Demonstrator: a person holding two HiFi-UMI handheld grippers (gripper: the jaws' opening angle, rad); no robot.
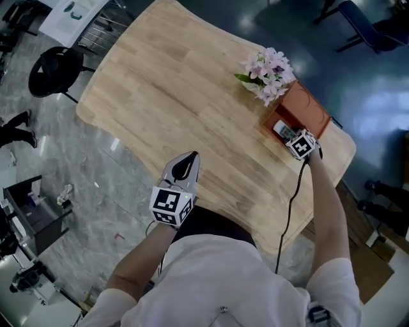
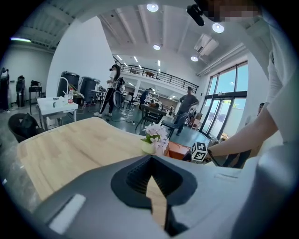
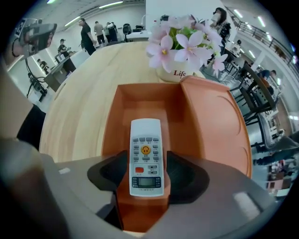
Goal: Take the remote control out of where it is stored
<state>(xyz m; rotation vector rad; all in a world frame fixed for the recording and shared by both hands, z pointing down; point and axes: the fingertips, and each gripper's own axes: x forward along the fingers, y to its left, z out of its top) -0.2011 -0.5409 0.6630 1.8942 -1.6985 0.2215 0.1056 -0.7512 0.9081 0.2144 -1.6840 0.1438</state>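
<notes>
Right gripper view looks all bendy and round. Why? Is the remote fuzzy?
Right gripper view: the wide-angle lens curves the edges and darkens the corners, but the remote control is sharp; left gripper view: same curving, bright ceiling lights glare; head view: straighter, evenly lit.

Grey marbled floor (image 1: 77, 191). Black chair (image 1: 54, 70) stands beside the wooden tabletop (image 1: 172, 96). Tall windows (image 2: 229, 100), round ceiling lights (image 2: 152, 7), railed mezzanine (image 2: 159, 74) behind.
</notes>
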